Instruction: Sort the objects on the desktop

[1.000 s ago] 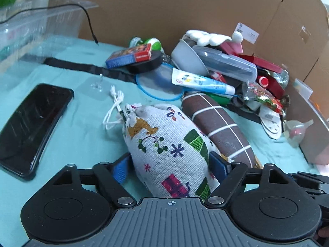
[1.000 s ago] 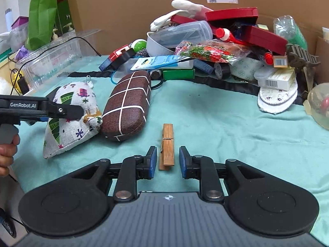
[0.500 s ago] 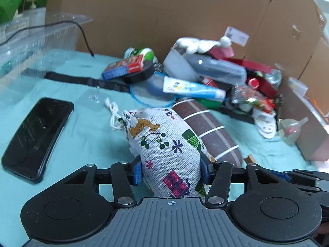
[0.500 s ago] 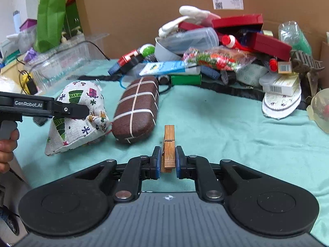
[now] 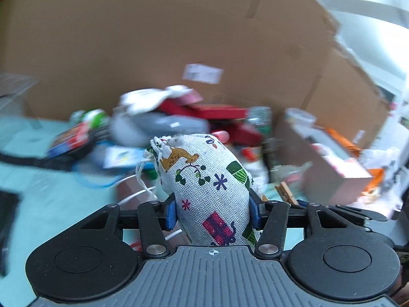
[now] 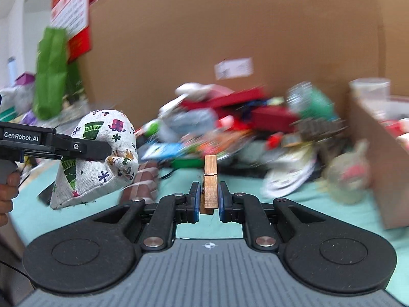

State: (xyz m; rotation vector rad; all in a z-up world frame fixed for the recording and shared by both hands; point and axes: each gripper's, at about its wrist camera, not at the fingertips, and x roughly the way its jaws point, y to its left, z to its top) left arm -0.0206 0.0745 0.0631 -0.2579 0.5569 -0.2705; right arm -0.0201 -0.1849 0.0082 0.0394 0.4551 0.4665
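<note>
Left wrist view: the left tool [image 5: 212,213] pinches a printed drawstring pouch [image 5: 207,189] clear above the teal surface [image 5: 64,199]. Right wrist view: the right tool [image 6: 209,200] clamps an upright wooden clothespin [image 6: 210,183] off the cloth, a blurred clutter pile [image 6: 242,125] and cardboard wall [image 6: 204,38] ahead.

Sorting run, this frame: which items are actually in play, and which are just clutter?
In play:
- printed drawstring pouch, clamped in the left gripper, off the cloth
- wooden clothespin, clamped in the right gripper

Lying about:
- brown glasses case on the teal cloth
- blurred pile against the cardboard wall
- cardboard box, right
</note>
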